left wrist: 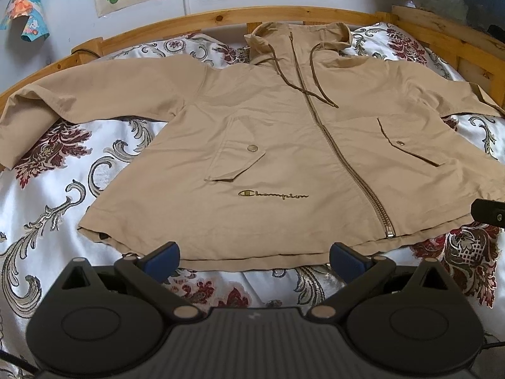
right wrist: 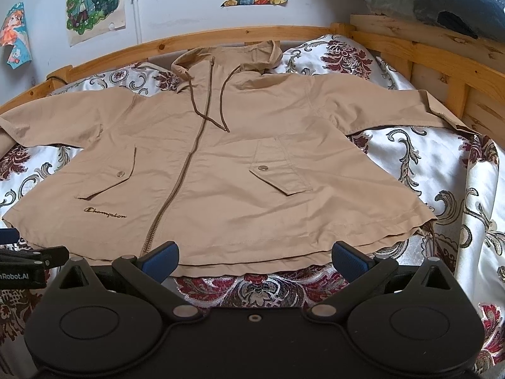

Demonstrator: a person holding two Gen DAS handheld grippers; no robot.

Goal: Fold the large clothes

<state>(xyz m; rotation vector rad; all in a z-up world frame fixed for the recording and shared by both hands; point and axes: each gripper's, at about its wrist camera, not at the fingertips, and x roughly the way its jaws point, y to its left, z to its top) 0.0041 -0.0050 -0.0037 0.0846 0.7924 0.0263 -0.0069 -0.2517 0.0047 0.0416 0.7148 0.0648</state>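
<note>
My left claw (left wrist: 254, 260) and right claw (right wrist: 254, 260) both gape over bare bedspread (right wrist: 240, 287) just short of the jacket (right wrist: 221, 164) hem. The wooden bed rail (right wrist: 442, 72) blocks the far side and right.

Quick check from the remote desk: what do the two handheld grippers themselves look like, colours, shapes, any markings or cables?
Both match: the left gripper and right gripper have matte black bodies with two round discs, black linkage arms on silver pivot pins, and blue ribbed pads. White lettering ending "Robot.AI" marks the left one's side. A thin black cable shows beside the left gripper's body. No hands or sleeves show.
</note>
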